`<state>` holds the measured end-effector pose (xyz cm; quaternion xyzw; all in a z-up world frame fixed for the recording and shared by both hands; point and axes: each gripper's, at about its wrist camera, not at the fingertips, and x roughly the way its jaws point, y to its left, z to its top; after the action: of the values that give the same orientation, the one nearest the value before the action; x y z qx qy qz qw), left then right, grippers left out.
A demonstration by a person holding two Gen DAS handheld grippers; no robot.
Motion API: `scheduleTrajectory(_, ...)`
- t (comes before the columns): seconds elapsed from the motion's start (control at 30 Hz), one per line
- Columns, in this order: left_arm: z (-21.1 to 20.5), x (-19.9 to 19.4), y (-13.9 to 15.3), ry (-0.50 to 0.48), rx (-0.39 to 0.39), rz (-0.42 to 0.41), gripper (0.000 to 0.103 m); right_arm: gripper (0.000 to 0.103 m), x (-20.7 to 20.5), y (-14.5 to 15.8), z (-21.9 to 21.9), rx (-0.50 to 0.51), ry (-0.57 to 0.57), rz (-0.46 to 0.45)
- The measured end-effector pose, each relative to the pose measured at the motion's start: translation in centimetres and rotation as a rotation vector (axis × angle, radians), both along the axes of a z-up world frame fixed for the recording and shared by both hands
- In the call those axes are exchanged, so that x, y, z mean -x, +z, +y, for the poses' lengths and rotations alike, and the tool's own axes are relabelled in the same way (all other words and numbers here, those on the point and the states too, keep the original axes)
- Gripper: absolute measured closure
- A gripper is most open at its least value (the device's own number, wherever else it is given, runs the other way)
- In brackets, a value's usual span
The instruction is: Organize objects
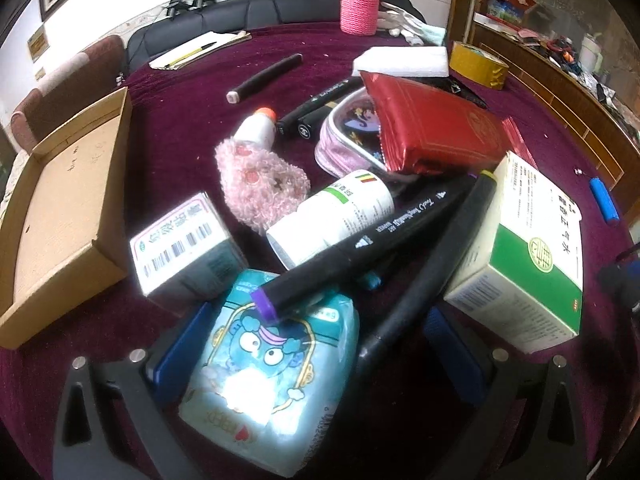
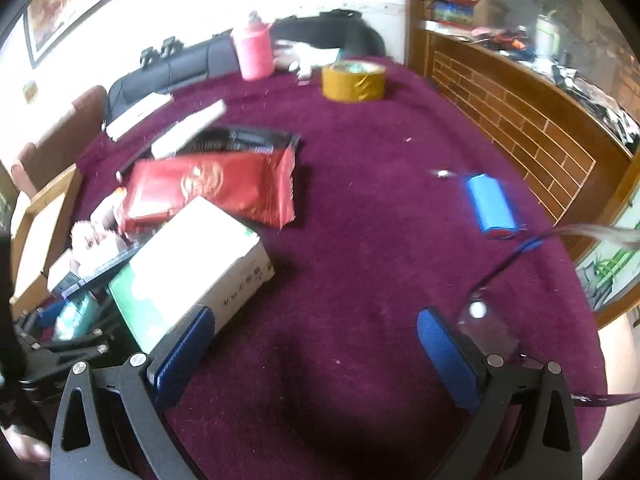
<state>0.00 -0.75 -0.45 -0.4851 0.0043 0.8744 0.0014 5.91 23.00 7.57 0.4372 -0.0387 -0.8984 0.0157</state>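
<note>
My left gripper point(image 1: 316, 344) is open, its jaws astride a teal cartoon tissue pack point(image 1: 268, 364) and the end of a black marker point(image 1: 424, 272). A purple-capped black marker point(image 1: 360, 248) lies across the pack. Beyond are a white bottle point(image 1: 332, 216), a small barcode box point(image 1: 184, 244), a pink fluffy pouch point(image 1: 260, 184), a red foil packet point(image 1: 432, 128) and a green-white box point(image 1: 524, 264). An open cardboard box point(image 1: 60, 208) stands at the left. My right gripper point(image 2: 312, 340) is open and empty over bare cloth, beside the green-white box point(image 2: 192, 264).
A blue battery pack point(image 2: 490, 206) lies at the right, with a tape roll point(image 2: 354, 80) and a pink knitted bottle point(image 2: 254, 54) at the back. White foam point(image 1: 404, 62), more markers point(image 1: 264, 78) and a notepad point(image 1: 196, 50) lie farther back. A wooden cabinet point(image 2: 520, 120) borders the table's right edge.
</note>
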Motion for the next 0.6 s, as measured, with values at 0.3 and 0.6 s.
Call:
scheduleTrajectory(0.3,-3.5,-4.0,1.5,-0.078,-0.099,0.048,0.001,0.0,2.0,-0.6,-0.3,0.364,-0.006,-0.171)
scheduleTrajectory(0.6,-4.7,-6.3,2.9,-0.092,-0.083,0.144,0.007,0.0,4.5,-0.4,-5.9,0.254,-0.1,-0.186)
